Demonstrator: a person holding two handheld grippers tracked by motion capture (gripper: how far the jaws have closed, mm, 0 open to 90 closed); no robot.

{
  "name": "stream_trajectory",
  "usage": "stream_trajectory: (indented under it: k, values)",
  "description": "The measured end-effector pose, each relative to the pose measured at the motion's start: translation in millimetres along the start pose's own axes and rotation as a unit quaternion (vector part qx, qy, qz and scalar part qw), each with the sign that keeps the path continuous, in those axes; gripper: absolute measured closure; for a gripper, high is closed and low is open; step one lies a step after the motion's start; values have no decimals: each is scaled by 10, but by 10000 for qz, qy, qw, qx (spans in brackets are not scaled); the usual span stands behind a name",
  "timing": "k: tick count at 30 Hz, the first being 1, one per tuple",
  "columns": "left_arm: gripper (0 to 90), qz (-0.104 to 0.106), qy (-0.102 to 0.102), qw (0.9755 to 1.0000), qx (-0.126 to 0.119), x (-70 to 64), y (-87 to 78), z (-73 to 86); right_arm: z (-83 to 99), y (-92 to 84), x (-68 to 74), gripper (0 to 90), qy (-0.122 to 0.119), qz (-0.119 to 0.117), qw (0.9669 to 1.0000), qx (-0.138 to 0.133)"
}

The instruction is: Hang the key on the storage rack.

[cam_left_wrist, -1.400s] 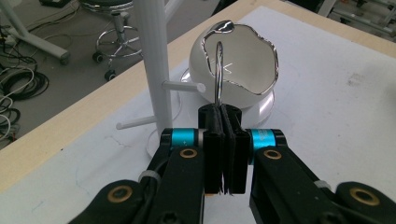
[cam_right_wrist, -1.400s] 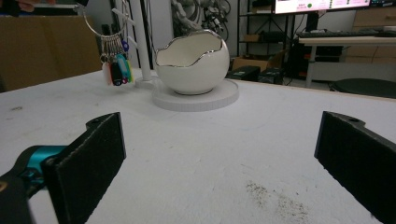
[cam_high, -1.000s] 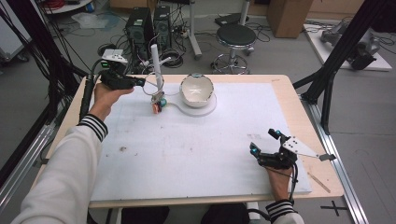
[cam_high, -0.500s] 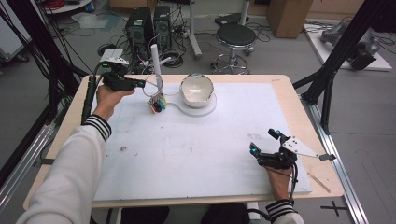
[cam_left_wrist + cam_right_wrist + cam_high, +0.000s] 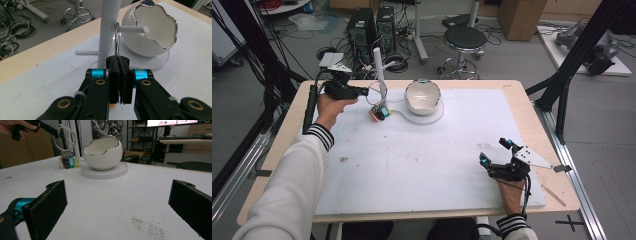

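My left gripper (image 5: 361,91) is shut on a metal key ring (image 5: 116,40) at the back left of the table. The ring's top crosses an upper peg (image 5: 132,29) of the white peg stand (image 5: 108,27), close to the pole, and looks hooked over it. Several coloured key tags (image 5: 380,112) hang from the ring down to the mat. In the right gripper view the ring (image 5: 64,138) and tags (image 5: 67,162) sit left of the bowl. My right gripper (image 5: 497,152) rests open on the mat at the front right, with nothing between its wide-apart pads (image 5: 47,207).
A white egg-shaped bowl (image 5: 423,96) with a silver jagged rim stands on a round white base (image 5: 434,116) just right of the stand. A white mat (image 5: 422,165) covers the wooden table (image 5: 522,100). A stool and computer towers stand beyond the far edge.
The left gripper stays at the stand with the ring; the tags have shifted only slightly. The right gripper has not moved.
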State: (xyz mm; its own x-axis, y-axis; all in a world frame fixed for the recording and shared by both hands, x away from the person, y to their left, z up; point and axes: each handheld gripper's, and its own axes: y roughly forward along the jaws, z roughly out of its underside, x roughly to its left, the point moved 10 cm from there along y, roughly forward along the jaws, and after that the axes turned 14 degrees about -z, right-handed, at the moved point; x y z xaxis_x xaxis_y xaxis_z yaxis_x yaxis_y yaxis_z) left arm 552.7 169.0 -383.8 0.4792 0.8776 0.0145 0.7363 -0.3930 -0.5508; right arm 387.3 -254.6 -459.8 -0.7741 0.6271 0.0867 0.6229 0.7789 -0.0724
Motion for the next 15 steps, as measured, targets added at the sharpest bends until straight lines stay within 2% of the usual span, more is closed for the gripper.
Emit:
stream_trajectory:
  k: [3,5,6,9,11,12,14,15]
  values:
    - [859,-63,114,9999,6,5,-2,7,4,-2,6,13,33,0,10000,12]
    - [748,-163,70,9997,-186,20,0,-20,3,-1,3,13,14,0,10000,6]
    - [669,-328,14,9992,-219,47,-5,-24,-1,0,0,13,-2,2,10000,-4]
    - [579,-455,43,9989,-103,92,-74,9,0,0,-1,13,-5,3,10000,3]
    - [450,-343,4,9994,-53,100,-131,28,5,-1,5,13,14,-2,10000,16]
    - [395,-264,-69,9996,-120,90,-167,29,4,-1,5,13,16,11,10000,17]
    - [276,-193,-22,9995,-233,81,-267,53,4,0,3,13,-8,18,10000,18]
    - [252,-100,-32,9995,-298,59,-327,71,3,1,4,13,-8,19,10000,17]
